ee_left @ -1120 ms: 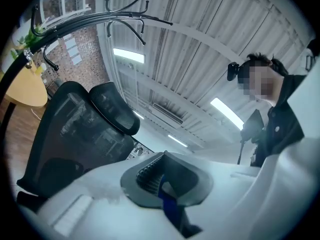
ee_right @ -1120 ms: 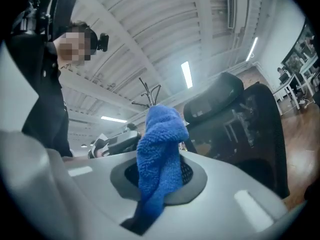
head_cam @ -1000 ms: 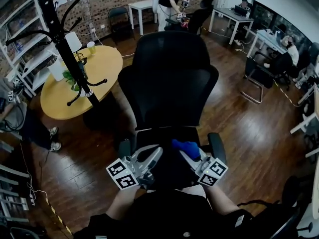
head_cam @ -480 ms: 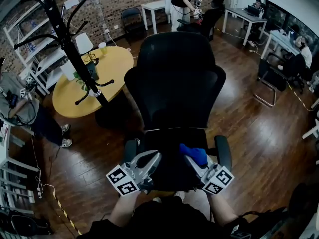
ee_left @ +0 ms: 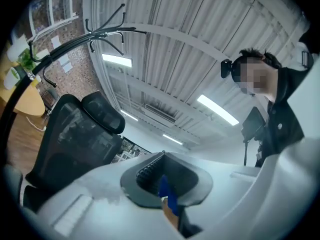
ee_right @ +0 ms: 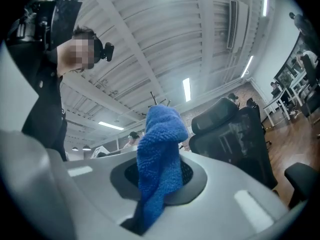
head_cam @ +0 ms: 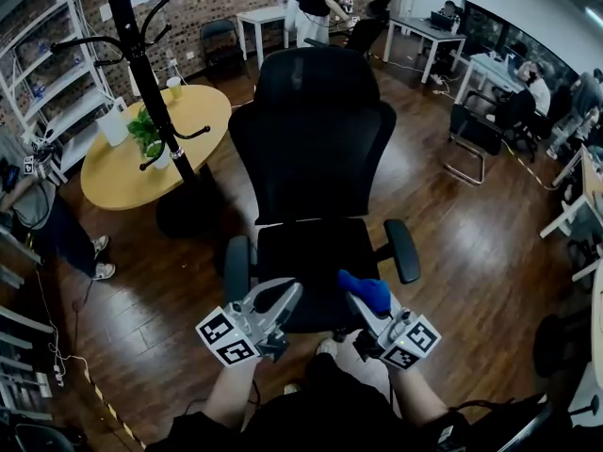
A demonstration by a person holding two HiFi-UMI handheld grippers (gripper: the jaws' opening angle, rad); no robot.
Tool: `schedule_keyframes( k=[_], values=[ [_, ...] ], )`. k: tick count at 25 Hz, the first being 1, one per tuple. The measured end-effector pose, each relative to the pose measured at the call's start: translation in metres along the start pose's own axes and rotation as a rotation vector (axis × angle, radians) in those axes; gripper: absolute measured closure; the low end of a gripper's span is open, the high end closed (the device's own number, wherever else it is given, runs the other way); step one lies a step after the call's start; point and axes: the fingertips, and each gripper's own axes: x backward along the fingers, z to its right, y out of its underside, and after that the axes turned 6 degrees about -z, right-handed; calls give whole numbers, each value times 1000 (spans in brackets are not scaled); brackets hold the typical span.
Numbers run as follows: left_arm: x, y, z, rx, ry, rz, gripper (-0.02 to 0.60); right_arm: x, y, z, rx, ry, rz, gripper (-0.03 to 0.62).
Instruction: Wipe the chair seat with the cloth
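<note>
In the head view a black office chair stands before me, its seat (head_cam: pixel 306 257) dark and bare. My right gripper (head_cam: pixel 351 296) hovers over the seat's front right edge, shut on a blue cloth (head_cam: pixel 366 290) that bunches above its jaws. The right gripper view shows the cloth (ee_right: pixel 160 159) hanging out of the gripper (ee_right: pixel 161 184), with the chair (ee_right: pixel 235 129) off to the right. My left gripper (head_cam: pixel 290 289) is over the seat's front left edge, its jaws together and holding nothing. In the left gripper view that gripper (ee_left: pixel 162 184) points up at the ceiling, the chair (ee_left: pixel 75 134) at its left.
A black coat rack (head_cam: pixel 141 55) and a round yellow table (head_cam: pixel 122 158) with a plant stand left of the chair. A person (head_cam: pixel 38 219) sits at the far left. Desks, chairs and people fill the back and right on a wooden floor (head_cam: pixel 471 243).
Both grippers have drawn back slightly toward the seat's front edge, and the chair looks smaller in both gripper views. The cloth stays gripped in the right gripper.
</note>
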Motion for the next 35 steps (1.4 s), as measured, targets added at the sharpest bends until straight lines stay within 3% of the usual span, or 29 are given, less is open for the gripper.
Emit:
schedule_keyframes(
  k=[7,13,26,35],
  values=[
    [85,16,32,38,-103,27,589,23,18,-70,20,-16,-37,556],
    [104,18,52,48,-149,57,589,29,11,-92,52,-68,-47,557],
    [35,37,105,25,-6,-13,589,64,-7,-83,68,-69,-24,557],
    [30,44,115,20,-7,-6,589,77,-4,-82,55,-75,-25,557]
  ],
)
